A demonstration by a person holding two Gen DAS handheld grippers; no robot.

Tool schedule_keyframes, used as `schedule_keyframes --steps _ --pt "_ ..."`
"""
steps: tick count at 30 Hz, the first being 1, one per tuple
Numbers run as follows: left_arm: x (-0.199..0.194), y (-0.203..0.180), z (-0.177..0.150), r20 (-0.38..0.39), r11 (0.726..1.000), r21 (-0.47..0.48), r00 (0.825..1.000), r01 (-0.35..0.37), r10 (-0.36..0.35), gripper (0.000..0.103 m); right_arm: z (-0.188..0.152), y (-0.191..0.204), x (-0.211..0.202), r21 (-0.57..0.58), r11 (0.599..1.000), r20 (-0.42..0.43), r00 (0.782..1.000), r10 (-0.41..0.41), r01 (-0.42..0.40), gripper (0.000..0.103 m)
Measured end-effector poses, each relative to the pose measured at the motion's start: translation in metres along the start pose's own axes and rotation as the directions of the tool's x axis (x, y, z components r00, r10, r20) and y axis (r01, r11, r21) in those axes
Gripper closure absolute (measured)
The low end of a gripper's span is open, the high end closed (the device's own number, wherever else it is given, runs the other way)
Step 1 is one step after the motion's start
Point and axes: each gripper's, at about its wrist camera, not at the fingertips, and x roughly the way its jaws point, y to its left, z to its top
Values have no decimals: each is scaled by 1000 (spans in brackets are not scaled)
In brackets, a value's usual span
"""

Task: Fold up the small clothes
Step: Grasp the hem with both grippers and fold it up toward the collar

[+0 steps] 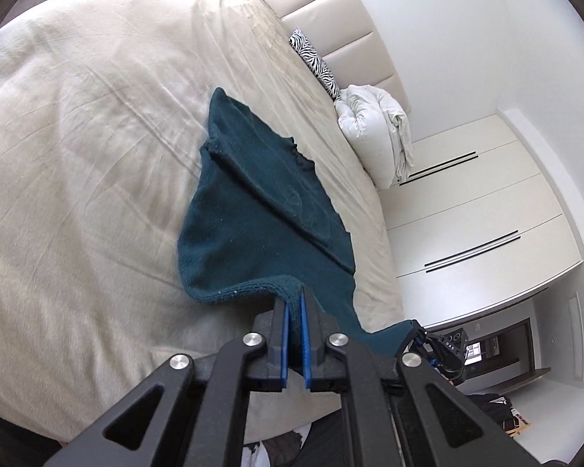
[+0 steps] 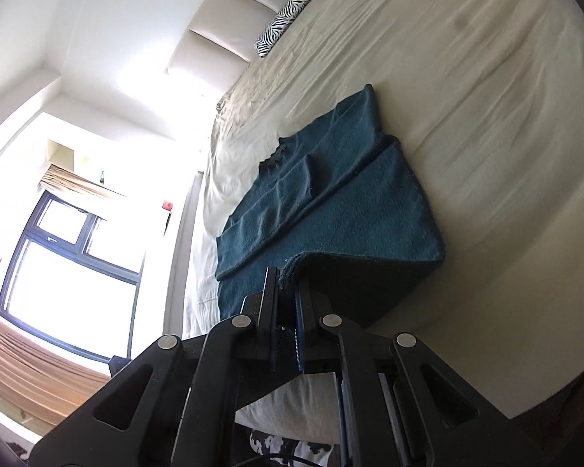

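While both tongs pinch the near hem, the left tongs (image 1: 294, 303) and right tongs (image 2: 288, 284) are each clamped on the teal sweater (image 1: 253, 202), which lies on the bed (image 1: 78, 136) with its neckline toward 12 o'clock. Risk, as I judge it: uneven lift skews the fold, or the thick knit slips from the pads. Fuzzy ribbed-edge knit, sleeves folded in; cream sheet wrinkled; zebra pillow (image 1: 315, 60) at 1 o'clock.
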Motion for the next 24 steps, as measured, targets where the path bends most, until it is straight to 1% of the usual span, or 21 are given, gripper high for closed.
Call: schedule_keyframes --steps 6,10,17,24 --pt "9 -8 36 41 999 -5 999 34 -34 97 32 6 15 -2 1000 50 999 0 0 97" --pt "25 -10 62 60 999 -18 997 46 -45 97 60 7 31 9 1000 84 996 -16 16 97" --pt "57 -10 105 83 999 -31 996 28 -25 97 107 13 59 -14 999 149 988 -46 48 97" --pt "88 -6 147 98 999 -45 995 17 -12 97 150 4 108 -16 993 171 979 -108 113 97"
